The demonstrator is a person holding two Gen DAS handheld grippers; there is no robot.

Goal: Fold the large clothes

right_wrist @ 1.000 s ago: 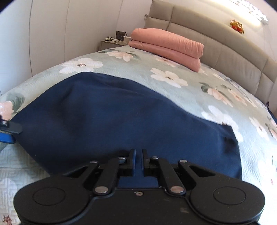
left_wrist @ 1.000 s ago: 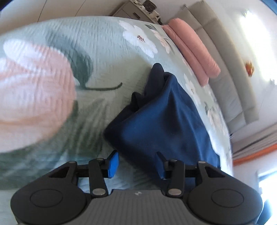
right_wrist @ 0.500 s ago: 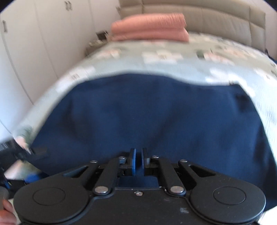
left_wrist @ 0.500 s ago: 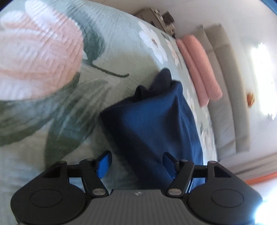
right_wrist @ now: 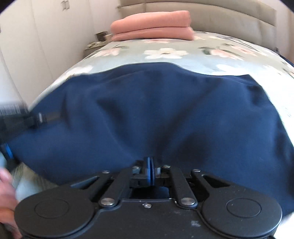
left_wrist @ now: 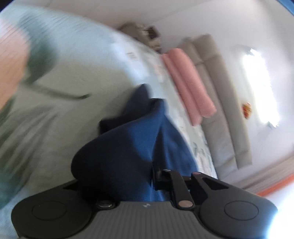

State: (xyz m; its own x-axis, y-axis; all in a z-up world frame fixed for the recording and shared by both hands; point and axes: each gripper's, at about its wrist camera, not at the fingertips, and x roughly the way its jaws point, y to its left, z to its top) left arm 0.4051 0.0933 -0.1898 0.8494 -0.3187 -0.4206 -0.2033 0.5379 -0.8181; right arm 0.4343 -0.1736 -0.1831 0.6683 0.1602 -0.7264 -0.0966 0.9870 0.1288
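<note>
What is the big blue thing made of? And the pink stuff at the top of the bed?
The blue garment looks like soft, matte knit fabric, maybe cotton: it sags in smooth folds with no shine. The pink folded blanket seems a thicker, slightly fuzzy cloth, judging by its plump, rounded edges. Both are guesses from looks alone.

Bedroom with a wide bed [right_wrist: 183, 53] under a pale green floral quilt, backed by a padded beige headboard [right_wrist: 229, 16]. Folded pink blanket [right_wrist: 152, 25] at the far end, cluttered nightstand [right_wrist: 97, 42] far left, white wardrobe doors [right_wrist: 36, 36] along the left. Bright glare on the wall [left_wrist: 257, 82].
</note>
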